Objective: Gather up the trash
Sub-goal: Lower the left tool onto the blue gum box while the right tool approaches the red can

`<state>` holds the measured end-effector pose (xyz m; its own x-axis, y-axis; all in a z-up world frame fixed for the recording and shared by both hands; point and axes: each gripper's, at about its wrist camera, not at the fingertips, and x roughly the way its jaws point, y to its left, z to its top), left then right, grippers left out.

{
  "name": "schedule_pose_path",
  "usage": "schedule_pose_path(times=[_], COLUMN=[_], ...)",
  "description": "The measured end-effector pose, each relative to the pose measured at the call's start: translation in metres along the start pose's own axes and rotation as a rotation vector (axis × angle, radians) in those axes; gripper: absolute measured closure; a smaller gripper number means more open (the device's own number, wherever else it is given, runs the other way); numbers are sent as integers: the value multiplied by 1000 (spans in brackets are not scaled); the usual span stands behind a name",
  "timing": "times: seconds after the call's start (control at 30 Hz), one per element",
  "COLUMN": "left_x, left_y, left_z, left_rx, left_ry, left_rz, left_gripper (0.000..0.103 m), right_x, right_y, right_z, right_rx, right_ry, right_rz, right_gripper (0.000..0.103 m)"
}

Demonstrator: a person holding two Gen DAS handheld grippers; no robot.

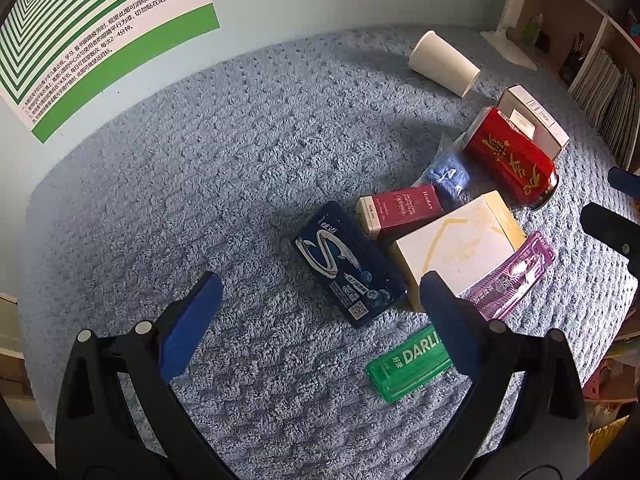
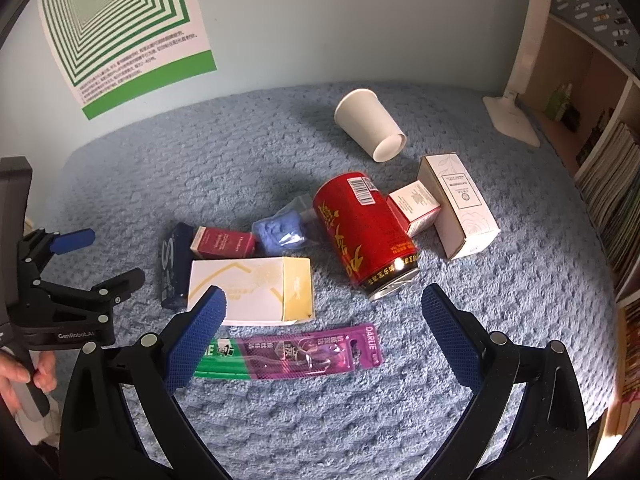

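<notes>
Trash lies scattered on a blue towel-covered table point(image 1: 200, 168). A red can point(image 2: 362, 232) lies on its side beside a white paper cup point(image 2: 370, 130), also tipped over. Nearby are a cream box point(image 2: 256, 290), a dark blue gum pack point(image 1: 346, 264), a maroon box point(image 1: 400, 210), a blue wad in a clear bag point(image 2: 282, 230), a purple Darlie toothbrush pack point(image 2: 312, 350) and a green Darlie pack point(image 1: 408, 362). My left gripper point(image 1: 320, 320) hovers open just before the gum pack. My right gripper point(image 2: 324, 334) is open above the purple pack. Both are empty.
Two white cartons point(image 2: 460, 204) lie right of the can. A white lamp base point(image 2: 512, 120) stands at the back right, next to wooden shelves with books point(image 2: 608, 168). A green-striped poster point(image 2: 120, 24) hangs on the wall. A hand point(image 2: 20, 372) holds the left gripper's handle.
</notes>
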<state>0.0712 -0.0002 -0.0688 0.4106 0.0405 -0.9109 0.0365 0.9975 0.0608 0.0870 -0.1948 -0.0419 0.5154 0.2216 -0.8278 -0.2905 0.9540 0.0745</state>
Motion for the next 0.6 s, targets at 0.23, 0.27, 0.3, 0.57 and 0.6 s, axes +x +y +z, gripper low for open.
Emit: schedule_pose_path(times=[0.23,0.27,0.3,0.57,0.6], left_x=[17,20,23,48,51], left_y=[-1,-1,-1,2,3], left_z=[9,9,10,9,8], left_rx=[-36,-41,-48,-119,-128], left_ry=[35,41,49,120,131], left_rz=[0,2,3,4,5], left_gripper=[7,7,7,7,7], right_x=[23,26,31,63,67], right_y=[-9,-11,-12,-21,-21], right_z=[17,18,20,31,33], right_rx=[-38,-43,-50,-118,-126], right_ry=[36,42,51,110,114], right_rz=[4,7,9,19,21], right_gripper=[6,6,6,6,6])
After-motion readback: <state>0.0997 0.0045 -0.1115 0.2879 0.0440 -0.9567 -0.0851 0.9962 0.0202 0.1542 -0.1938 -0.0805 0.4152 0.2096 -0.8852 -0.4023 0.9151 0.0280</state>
